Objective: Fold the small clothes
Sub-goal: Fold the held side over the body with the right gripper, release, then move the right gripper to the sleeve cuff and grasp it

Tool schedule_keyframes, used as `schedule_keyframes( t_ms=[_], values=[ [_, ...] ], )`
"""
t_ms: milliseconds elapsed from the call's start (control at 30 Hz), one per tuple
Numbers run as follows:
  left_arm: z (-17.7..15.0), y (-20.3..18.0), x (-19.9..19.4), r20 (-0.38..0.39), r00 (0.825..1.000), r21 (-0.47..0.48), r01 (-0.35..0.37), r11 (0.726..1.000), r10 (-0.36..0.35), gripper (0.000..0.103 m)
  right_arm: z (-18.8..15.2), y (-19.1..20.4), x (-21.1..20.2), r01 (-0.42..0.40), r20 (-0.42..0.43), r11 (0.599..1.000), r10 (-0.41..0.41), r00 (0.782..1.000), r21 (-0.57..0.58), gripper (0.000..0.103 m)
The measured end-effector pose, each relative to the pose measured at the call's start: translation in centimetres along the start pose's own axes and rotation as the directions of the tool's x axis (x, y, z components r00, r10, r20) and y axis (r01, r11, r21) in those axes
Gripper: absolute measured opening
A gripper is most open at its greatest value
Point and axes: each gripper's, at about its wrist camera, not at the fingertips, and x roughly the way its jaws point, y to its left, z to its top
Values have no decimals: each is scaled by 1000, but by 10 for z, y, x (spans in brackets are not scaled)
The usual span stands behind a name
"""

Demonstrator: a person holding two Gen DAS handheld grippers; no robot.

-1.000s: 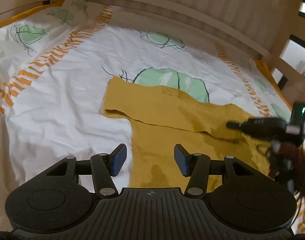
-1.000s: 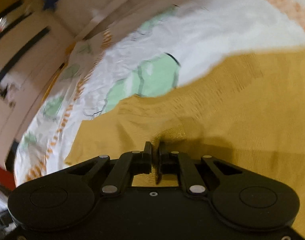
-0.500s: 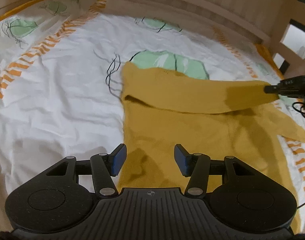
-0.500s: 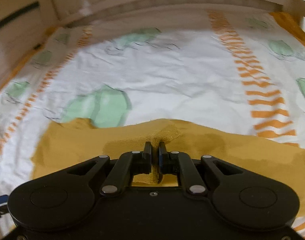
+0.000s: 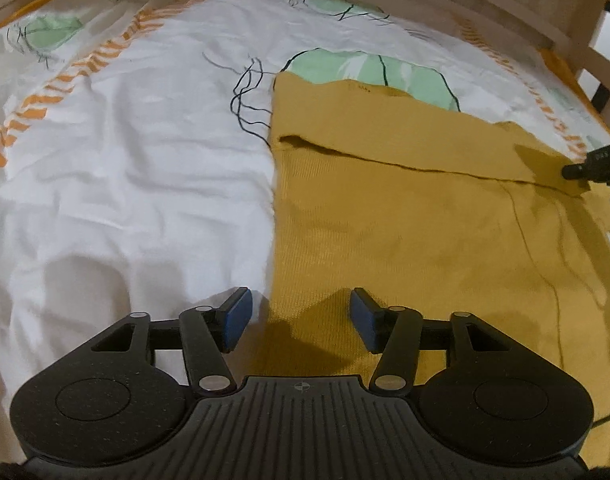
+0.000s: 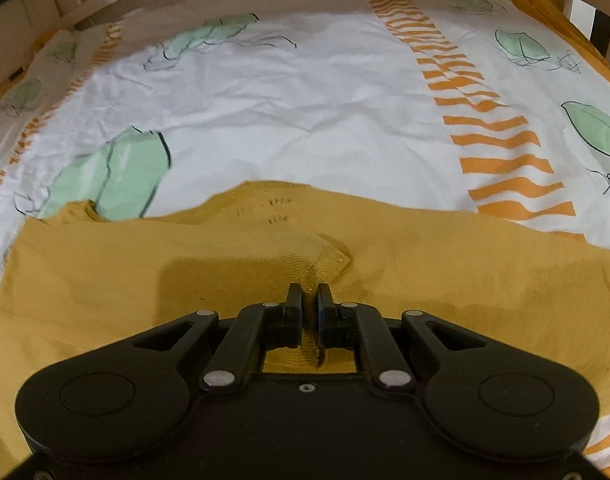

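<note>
The mustard-yellow knit top (image 5: 405, 208) lies spread on the bed's printed sheet (image 5: 137, 168), its sleeve folded across the body and pinched at the tip by the right tongs (image 6: 309, 300), which are pressed together on the cloth, while the left tongs (image 5: 297, 318) hover spread over the near hem, holding nothing. If the right tongs let go before the sleeve lies flat, the fold may well spring back or bunch (thin knit slides easily). No containers are in view.
</note>
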Motion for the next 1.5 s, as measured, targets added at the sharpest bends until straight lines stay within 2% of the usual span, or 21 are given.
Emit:
schedule_keyframes(
  t_ms=[167,267,333,400,533,600,833,933,1033,1267,1500],
  values=[
    [-5,-6,0,30,1000,3,-3,1000,3,68,-9,1,8,46,15,998,-45,999,-35,16],
    [-10,-7,0,53,999,-13,-8,1000,8,70,-14,-1,8,61,42,998,-60,997,-35,27],
    [-11,-10,2,54,998,2,-11,1000,11,73,-15,-5,8,52,51,998,-50,997,-21,30],
    [-10,-13,3,47,999,30,-10,1000,9,79,-15,-6,5,49,65,999,-48,997,-17,44],
    [-9,-16,5,34,999,65,-8,998,6,82,-20,-14,-14,21,125,1000,-24,992,23,50],
    [-8,-16,5,32,999,66,-5,998,3,82,-23,-19,-25,-3,151,999,-4,988,50,56],
    [-5,-12,-5,3,1000,38,9,999,-9,81,-49,-42,-78,-74,213,989,45,976,130,57],
    [-8,-13,-18,23,1000,35,-3,999,2,80,-67,-53,-99,-76,227,984,38,973,161,64],
    [-11,-19,-33,52,999,54,-12,998,9,80,-89,-65,-116,-78,231,978,31,972,194,65],
    [-7,-47,-51,82,996,96,14,995,-22,80,-128,-99,-136,-20,181,974,-22,983,224,65],
    [10,-92,-53,110,991,165,54,985,-73,80,-138,-151,-156,24,209,953,-91,974,301,66]
  ],
)
